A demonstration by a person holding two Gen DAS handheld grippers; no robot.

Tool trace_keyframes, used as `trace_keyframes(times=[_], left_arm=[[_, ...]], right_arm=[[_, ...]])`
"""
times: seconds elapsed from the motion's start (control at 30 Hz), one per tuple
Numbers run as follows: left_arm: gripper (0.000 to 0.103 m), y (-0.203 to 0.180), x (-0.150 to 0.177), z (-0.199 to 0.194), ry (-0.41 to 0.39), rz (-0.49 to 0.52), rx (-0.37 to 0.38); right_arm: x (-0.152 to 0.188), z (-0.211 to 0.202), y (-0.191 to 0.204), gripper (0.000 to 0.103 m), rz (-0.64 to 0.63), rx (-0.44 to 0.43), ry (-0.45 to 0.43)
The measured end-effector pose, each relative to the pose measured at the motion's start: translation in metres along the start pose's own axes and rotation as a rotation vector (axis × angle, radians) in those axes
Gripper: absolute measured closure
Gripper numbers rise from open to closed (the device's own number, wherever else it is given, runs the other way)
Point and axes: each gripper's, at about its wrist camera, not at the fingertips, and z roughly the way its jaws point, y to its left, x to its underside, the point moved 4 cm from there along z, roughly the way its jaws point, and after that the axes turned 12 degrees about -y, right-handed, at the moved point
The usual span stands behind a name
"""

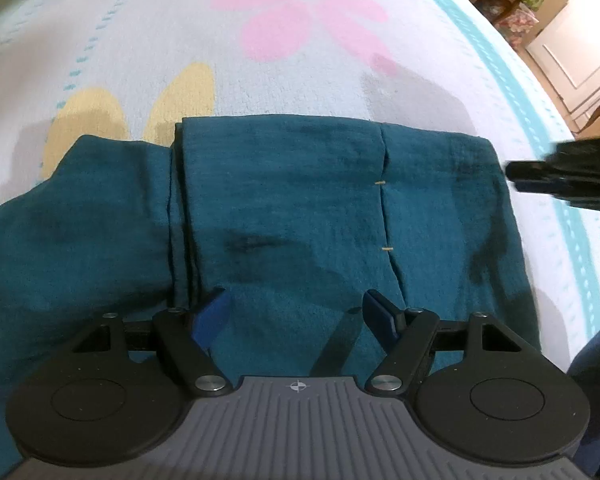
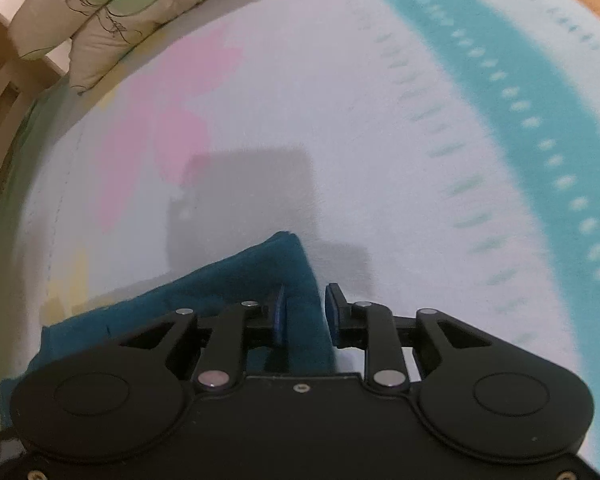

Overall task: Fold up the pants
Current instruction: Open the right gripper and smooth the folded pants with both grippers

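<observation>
Teal pants (image 1: 280, 200) lie folded flat on a pale flowered bedspread (image 1: 180, 20). My left gripper (image 1: 295, 298) hovers open over their near edge, with nothing between its blue pads. In the same view my right gripper (image 1: 516, 176) shows as a dark blur just past the pants' right edge. In the right wrist view the right gripper (image 2: 306, 290) stands partly open astride a pointed corner of the pants (image 2: 236, 280). The cloth lies between the fingers, and the right pad (image 2: 332, 308) does not look pressed on it.
The bedspread (image 2: 360, 140) carries pink and yellow flowers and a turquoise border (image 2: 520, 100). A leaf-print pillow (image 2: 112, 12) lies at the head. White doors (image 1: 572, 52) and boxes stand beyond the right bed edge. A person's blue clothing (image 1: 596, 360) shows at the lower right.
</observation>
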Motion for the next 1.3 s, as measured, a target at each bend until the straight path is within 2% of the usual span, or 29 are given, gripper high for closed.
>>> trace_keyframes(times=[0.1, 0.27, 0.47, 0.6, 0.73, 0.8, 0.87, 0.97, 1.1, 1.17, 1.3], left_arm=[[0.032, -0.003, -0.001, 0.003, 0.0, 0.006, -0.005], [0.031, -0.009, 0.001, 0.005, -0.001, 0.042, -0.018], [0.03, -0.014, 0.007, 0.007, -0.019, 0.097, -0.031], [0.026, -0.013, 0.007, 0.006, -0.033, 0.08, -0.019], [0.025, -0.014, 0.009, 0.007, -0.05, 0.06, -0.024], [0.025, -0.017, 0.009, 0.006, -0.06, 0.063, -0.039], [0.025, -0.02, 0.013, 0.005, -0.067, 0.09, -0.056], [0.025, -0.031, 0.019, 0.008, -0.084, 0.155, -0.093], [0.025, -0.043, 0.026, 0.009, -0.096, 0.22, -0.143], [0.025, -0.046, 0.027, 0.009, -0.097, 0.219, -0.15], [0.026, -0.042, 0.027, 0.008, -0.087, 0.204, -0.148]], right_arm=[[0.011, -0.018, 0.006, 0.068, -0.037, -0.022, 0.067], [0.053, -0.024, 0.035, 0.068, -0.167, -0.062, 0.261], [0.096, -0.008, 0.052, 0.068, -0.187, -0.064, 0.373], [0.108, -0.002, 0.053, 0.069, -0.191, -0.043, 0.355], [0.109, -0.002, 0.049, 0.066, -0.176, -0.064, 0.341], [0.109, -0.002, 0.048, 0.061, -0.18, -0.088, 0.341], [0.11, -0.002, 0.051, 0.048, -0.192, -0.129, 0.344], [0.115, -0.001, 0.059, 0.037, -0.216, -0.163, 0.344], [0.12, -0.002, 0.067, 0.035, -0.27, -0.147, 0.304], [0.121, -0.004, 0.069, 0.035, -0.29, -0.147, 0.292], [0.117, 0.0, 0.062, 0.035, -0.247, -0.159, 0.289]])
